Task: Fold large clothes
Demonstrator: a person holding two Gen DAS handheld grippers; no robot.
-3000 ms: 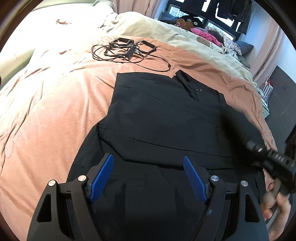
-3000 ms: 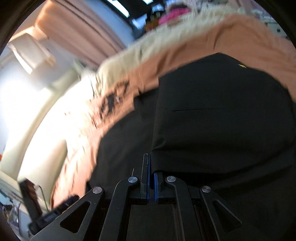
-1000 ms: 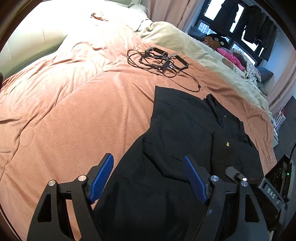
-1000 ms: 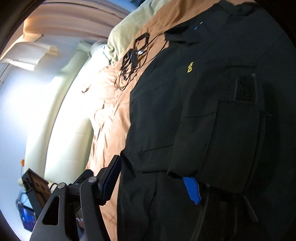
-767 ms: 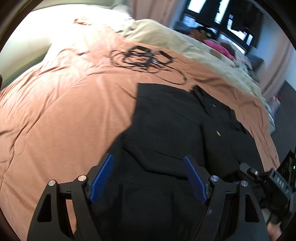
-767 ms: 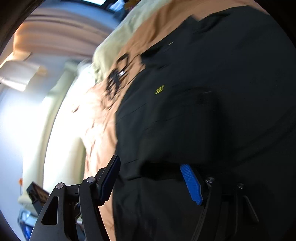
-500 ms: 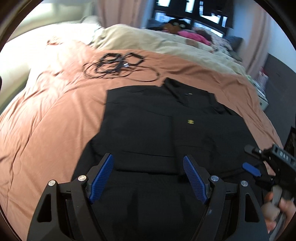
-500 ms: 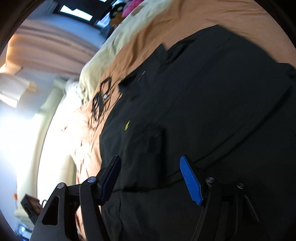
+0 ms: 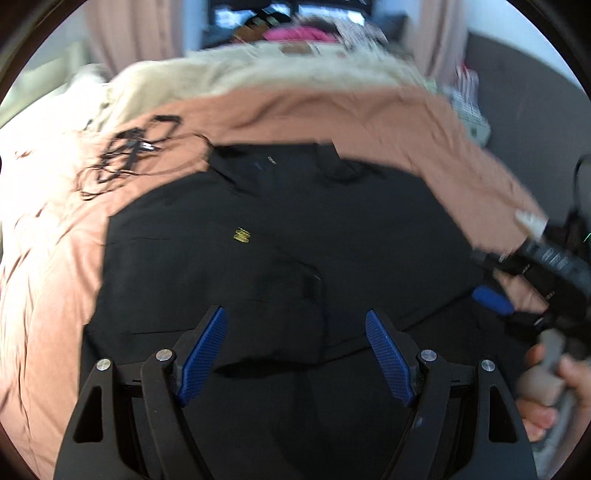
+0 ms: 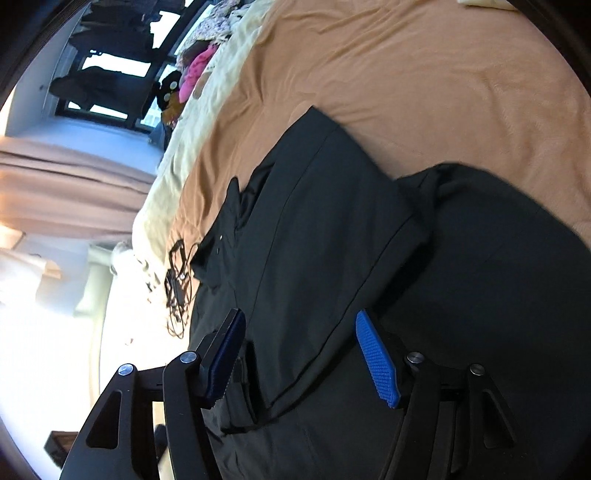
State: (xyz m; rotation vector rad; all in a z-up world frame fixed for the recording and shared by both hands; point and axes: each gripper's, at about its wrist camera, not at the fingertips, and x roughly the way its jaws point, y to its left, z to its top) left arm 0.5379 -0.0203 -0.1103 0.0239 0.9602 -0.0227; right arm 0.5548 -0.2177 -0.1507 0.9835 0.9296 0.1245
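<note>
Blue ribbed pads line the black fingers of the left gripper [image 9: 295,345], which hangs with its jaws spread wide and nothing between them, pointed down over a black jacket [image 9: 258,236]. The jacket is matte, smooth woven cloth, spread flat on a peach-coloured quilt [image 9: 48,280] with soft puckered stitching. One sleeve is folded across the front, its cuff with a dark fastening strip lying just ahead of the left pads. A small yellow emblem [image 9: 242,235] sits on the chest, and the collar points toward the far side of the bed.

At the right edge of the left wrist view the right gripper [image 9: 493,300] is held by a hand [image 9: 554,391] wrapped round its grey handle. Its own camera is rolled sideways; its jaws are likewise wide apart and empty above the jacket's [image 10: 332,229] side panel, where a long straight seam runs away from the pads.

Beyond the collar, a tangle of thin black cable [image 9: 125,155] lies on the quilt. Farther still, a cream blanket [image 9: 236,70] is bunched up, with pink cloth [image 9: 295,34] and curtains behind; that part is blurred.
</note>
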